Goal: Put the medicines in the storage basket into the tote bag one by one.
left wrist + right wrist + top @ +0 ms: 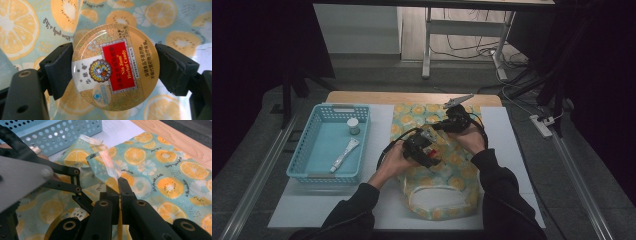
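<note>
Left gripper view shows the left tongs point(113, 68) clamped on a round gold tin of Nin Jiom herbal candy point(115, 67), one black pad pressed to each side of its rim, with the citrus-print fabric bag point(175, 22) spread beneath it. Right gripper view shows the right tongs point(119, 185) pinched shut on the pale-lined edge of the bag's opening point(106, 157), lifting a fold of it off the surface. From the high view, both tongs meet over the middle of the bag, and beside it to the left sits a blue basket point(307, 150) holding a small jar point(353, 125) and a white tube point(345, 153).
</note>
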`<act>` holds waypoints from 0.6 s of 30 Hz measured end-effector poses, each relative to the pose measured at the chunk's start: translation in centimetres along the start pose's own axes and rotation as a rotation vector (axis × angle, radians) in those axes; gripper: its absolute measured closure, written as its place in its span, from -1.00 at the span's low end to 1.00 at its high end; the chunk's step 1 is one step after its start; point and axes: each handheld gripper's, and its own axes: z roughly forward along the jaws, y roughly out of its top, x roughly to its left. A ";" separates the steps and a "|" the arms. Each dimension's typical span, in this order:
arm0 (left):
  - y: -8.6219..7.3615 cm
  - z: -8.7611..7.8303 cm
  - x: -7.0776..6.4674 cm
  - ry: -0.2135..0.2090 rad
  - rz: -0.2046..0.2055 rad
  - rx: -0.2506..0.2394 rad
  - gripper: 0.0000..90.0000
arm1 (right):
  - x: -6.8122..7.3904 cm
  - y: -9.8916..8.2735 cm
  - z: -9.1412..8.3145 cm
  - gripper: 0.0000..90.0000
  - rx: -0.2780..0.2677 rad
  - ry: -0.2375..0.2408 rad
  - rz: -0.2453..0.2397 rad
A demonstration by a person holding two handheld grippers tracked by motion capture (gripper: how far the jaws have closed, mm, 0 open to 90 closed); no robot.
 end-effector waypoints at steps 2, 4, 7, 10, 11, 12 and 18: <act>-0.1 0.5 0.2 -0.009 -0.008 -0.005 -0.55 | -0.1 -0.1 0.2 0.99 0.002 -0.001 0.002; -0.1 0.9 0.3 -0.007 -0.007 0.000 -0.55 | -0.3 -0.2 0.4 0.99 0.003 -0.002 0.003; -0.2 1.5 0.3 -0.004 0.003 0.009 -0.55 | -0.4 -0.3 0.6 0.99 0.005 -0.006 0.007; -0.2 2.0 0.3 0.000 0.008 0.013 -0.55 | -0.6 -0.5 0.8 0.99 0.002 -0.009 0.010; -0.2 2.2 0.3 0.000 0.011 0.015 -0.55 | -0.6 -0.5 0.8 0.99 0.002 -0.010 0.011; -0.2 2.3 0.3 0.002 0.012 0.015 -0.55 | -0.7 -0.6 0.9 0.99 0.000 -0.011 0.012; -0.3 2.7 0.5 0.004 -0.008 -0.005 -0.61 | -0.9 -0.8 1.0 0.99 -0.002 -0.014 0.018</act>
